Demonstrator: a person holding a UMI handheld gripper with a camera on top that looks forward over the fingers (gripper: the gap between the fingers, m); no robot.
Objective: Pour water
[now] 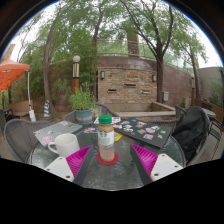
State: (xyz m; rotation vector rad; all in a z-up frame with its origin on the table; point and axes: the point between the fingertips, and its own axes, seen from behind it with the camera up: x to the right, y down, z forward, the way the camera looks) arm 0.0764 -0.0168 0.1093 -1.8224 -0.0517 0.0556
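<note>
Gripper view: I'm looking down my two fingers point(107, 165) at a glass table point(130, 170) in a garden, and the bottle point(106, 139) stands right between them. My jaws are spread wide, with a clear gap on each side of it; nothing is gripped yet. It is upright on the glass, orange cap on top, label facing me, resting on its own weight.

So the step in hand, as I judge it, is the grasp. To do it well I want to ease forward until the pink pads point(64, 162) sit level with the bottle's body, below the cap and not on the neck, then close evenly so it does not skid on the glass. Staying centred matters: if one finger lands first, the bottle tips.

The mug point(64, 144) is off to my left, near the bottle but apart from it, handle turned toward my left finger. That looks like the place to pour, though I can't see inside it from here. Cards or papers point(140, 130) are strewn beyond the bottle, and a planter point(84, 103) sits further back; both stay out of my way.
</note>
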